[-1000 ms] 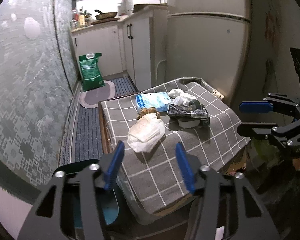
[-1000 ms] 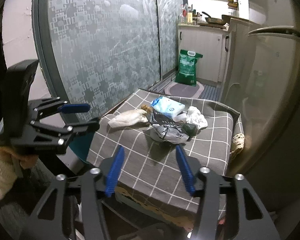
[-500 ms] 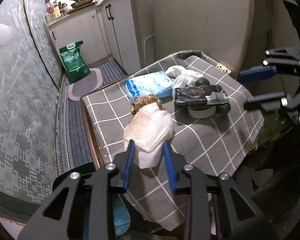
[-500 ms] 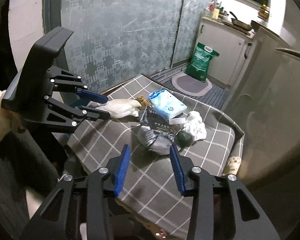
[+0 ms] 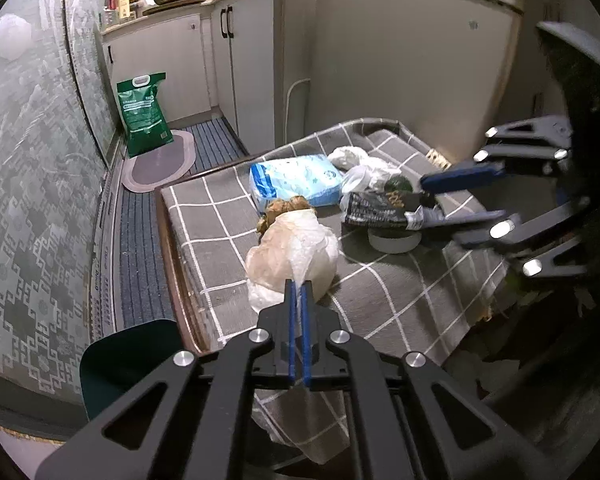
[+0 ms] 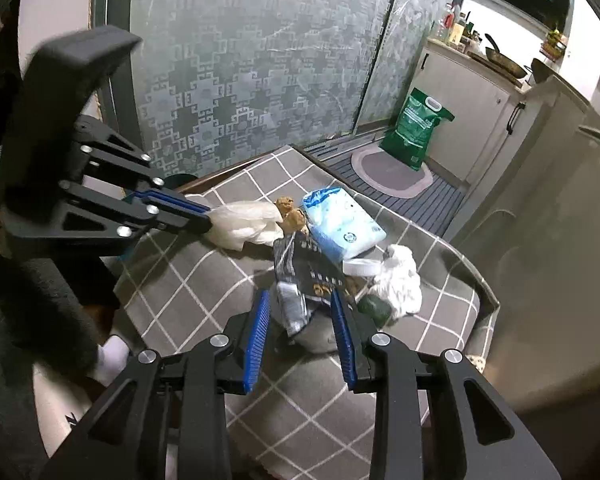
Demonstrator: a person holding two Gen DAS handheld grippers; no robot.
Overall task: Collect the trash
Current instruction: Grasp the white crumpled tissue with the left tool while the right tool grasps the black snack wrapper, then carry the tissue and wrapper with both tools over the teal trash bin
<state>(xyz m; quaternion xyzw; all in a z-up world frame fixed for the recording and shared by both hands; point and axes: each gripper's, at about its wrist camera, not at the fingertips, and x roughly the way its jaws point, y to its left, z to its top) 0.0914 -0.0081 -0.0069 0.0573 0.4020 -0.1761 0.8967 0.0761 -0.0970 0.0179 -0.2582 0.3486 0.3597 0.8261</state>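
In the left wrist view, at the left of the frame, a green sack (image 5: 143, 114) stands on the floor beside a small oval mat (image 5: 160, 164). Lower, in the middle, the left gripper (image 5: 299, 298) has its blue pads pressed together on a fold of the white plastic bag (image 5: 296, 256), which lies on the checked grey cloth (image 5: 400, 292). Behind the bag sits a brown crumpled lump (image 5: 286, 208), then a light blue packet (image 5: 296, 178). To the right, a dark foil wrapper (image 5: 380, 210) rests on a roll of tape (image 5: 394, 240), and white crumpled paper (image 5: 360, 160) lies behind it (a dark green round thing is just beside, I cannot tell what it is). At the right of the frame the right gripper (image 5: 436, 200) has just been closing; its jaws stand around the end of the wrapper. In the right wrist view the pads are on both sides of the wrapper, but whether they press it I cannot tell.
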